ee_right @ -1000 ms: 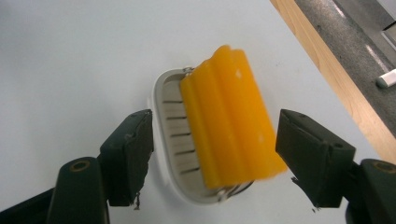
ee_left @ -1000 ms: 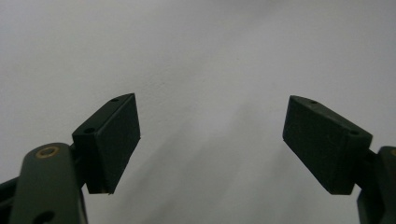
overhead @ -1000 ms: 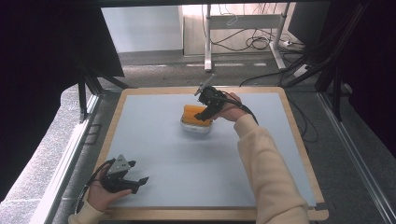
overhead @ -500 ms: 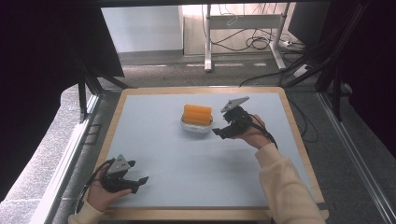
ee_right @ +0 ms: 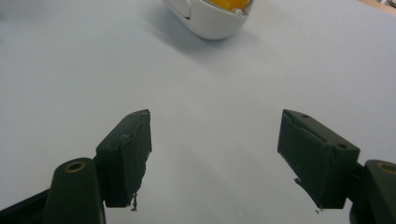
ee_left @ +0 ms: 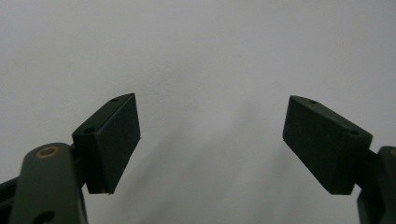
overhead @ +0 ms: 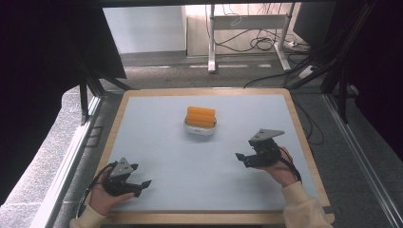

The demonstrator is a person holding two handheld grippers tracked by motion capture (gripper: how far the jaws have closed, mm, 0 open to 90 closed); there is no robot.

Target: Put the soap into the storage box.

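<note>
High view, orange food [overhead: 200, 116], perhaps corn

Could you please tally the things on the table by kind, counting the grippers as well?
White bowl: 1
Orange item in the bowl: 1, seemingly ridged; its kind is unclear
Grippers: 2, the left gripper and the right gripper, both open and empty
Total: 4

The surface [overhead: 190, 156] shows a smooth, matt pale-grey top, framed by a light wood rim [overhead: 204, 91]. The bowl [ee_right: 210, 18] looks like glossy white plastic. Both tools, left [ee_left: 210, 144] and right [ee_right: 212, 156], wear matt black pads [ee_right: 130, 154], the right pair frayed at the edges.
</note>
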